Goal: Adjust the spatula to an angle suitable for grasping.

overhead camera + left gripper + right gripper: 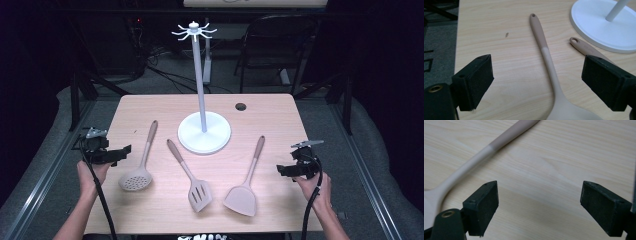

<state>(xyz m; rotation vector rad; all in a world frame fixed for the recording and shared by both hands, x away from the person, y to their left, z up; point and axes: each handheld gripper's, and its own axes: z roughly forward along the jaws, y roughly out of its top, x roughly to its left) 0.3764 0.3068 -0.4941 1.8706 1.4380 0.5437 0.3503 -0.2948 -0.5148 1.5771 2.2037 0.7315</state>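
Three beige utensils lie on the wooden table (270, 107): a perforated skimmer (140, 167) at the left, a slotted spatula (190, 175) in the middle and a solid spatula (247, 180) at the right. A white hook stand (202, 85) rises behind them. My left gripper (117, 154) hovers at the table's left edge, open and empty; its own view has the skimmer's handle (546, 57) running between the jaws and the slotted spatula's handle end (581, 46) beyond. My right gripper (285, 171) is open and empty near the right edge, with the solid spatula's handle (486, 150) ahead to its left.
The stand's round white base (205, 134) sits mid-table, and its edge (604, 27) shows in the left gripper view. A cable hole (240, 106) is at the back right. A dark chair (277, 45) and cables lie on the floor beyond the table.
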